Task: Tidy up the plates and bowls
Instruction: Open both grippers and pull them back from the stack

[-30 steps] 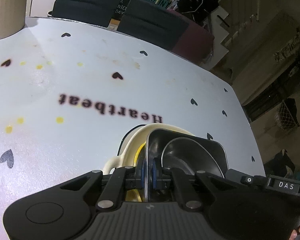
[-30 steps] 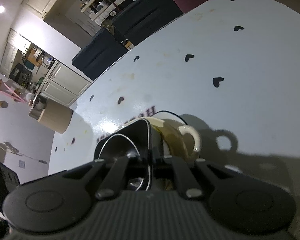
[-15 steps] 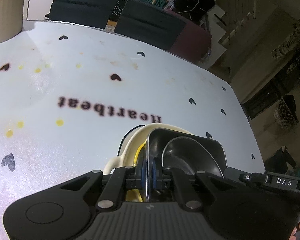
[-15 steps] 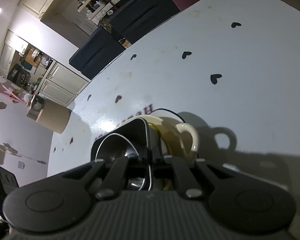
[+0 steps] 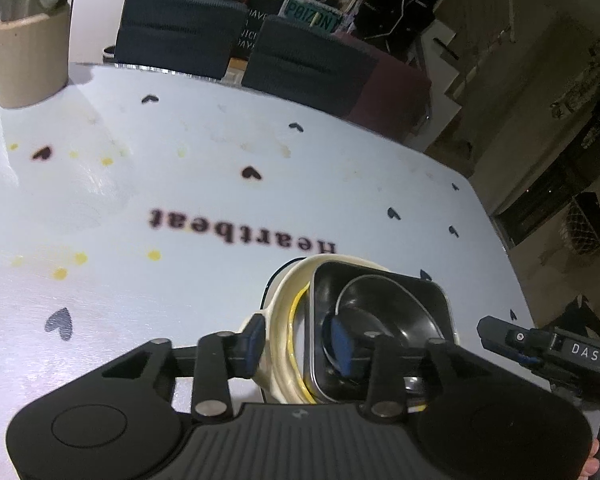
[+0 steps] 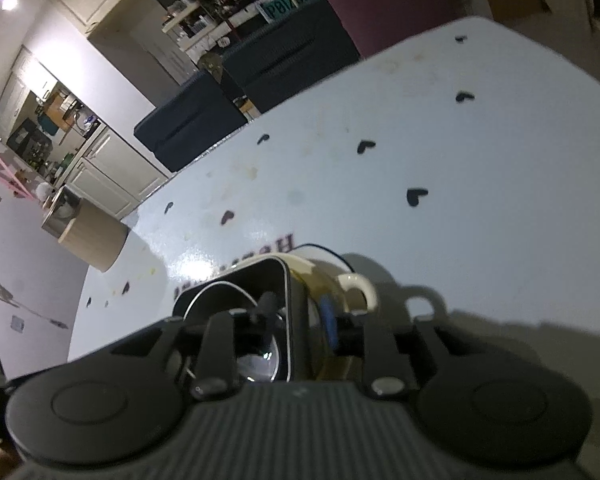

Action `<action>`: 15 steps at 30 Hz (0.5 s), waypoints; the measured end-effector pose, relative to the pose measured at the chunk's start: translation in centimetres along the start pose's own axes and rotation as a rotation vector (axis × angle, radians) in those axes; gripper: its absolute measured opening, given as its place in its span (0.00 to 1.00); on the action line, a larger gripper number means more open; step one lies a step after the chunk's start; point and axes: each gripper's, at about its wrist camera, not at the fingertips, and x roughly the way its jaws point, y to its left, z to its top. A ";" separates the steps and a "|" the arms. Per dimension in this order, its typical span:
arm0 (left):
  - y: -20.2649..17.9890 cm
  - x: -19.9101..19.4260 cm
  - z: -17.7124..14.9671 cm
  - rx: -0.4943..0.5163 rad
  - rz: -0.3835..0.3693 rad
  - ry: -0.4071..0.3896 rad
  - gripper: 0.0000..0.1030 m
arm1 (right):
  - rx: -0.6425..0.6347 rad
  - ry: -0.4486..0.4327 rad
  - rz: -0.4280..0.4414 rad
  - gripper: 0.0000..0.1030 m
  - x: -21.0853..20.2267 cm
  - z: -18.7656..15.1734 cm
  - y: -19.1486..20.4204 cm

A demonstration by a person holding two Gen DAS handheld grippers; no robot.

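Both sets of tongs have just been opening: a second ago each was clenched on a wall of the black square dish, and now the pads stand off it, so the stack sits released on the table.

Nearest you, the left gripper (image 5: pixel 300 344) straddles the near-left rims. Its outer blue pad (image 5: pixel 255 338) sits just outside the cream bowl (image 5: pixel 284 320), and its inner pad is down inside the black square dish (image 5: pixel 432 300). The dish's wall, a yellow rim (image 5: pixel 298 328) nested under it and the cream rim all lie between the open jaws. Lift straight up and back along the fingers, so neither pad hooks a rim.

Your right gripper (image 6: pixel 298 314) straddles the opposite wall of the dish, also released. One finger is inside it, and the blue pad (image 6: pixel 328 320) is outside, between the dish and the cream bowl's handle (image 6: pixel 360 288). Keep that pad clear of the handle as you withdraw.

Just past the fingertips, a steel bowl (image 5: pixel 384 300) lies inside the black dish. The nest looks settled, so a slow exit should leave it squared.

Farther off, the white heart-print table (image 5: pixel 220 184) lies bare up to a tan canister (image 5: pixel 32 60) at its far left edge. Dark chairs (image 5: pixel 180 32) stand behind it.
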 end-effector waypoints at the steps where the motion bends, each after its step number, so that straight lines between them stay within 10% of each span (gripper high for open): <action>1: -0.1 -0.5 -0.1 0.004 -0.001 -0.006 0.42 | -0.014 -0.008 -0.002 0.35 -0.3 -0.1 0.2; 15: -3.4 -7.0 -1.6 0.132 -0.050 -0.123 0.93 | -0.162 -0.171 -0.023 0.63 -6.2 -1.5 2.5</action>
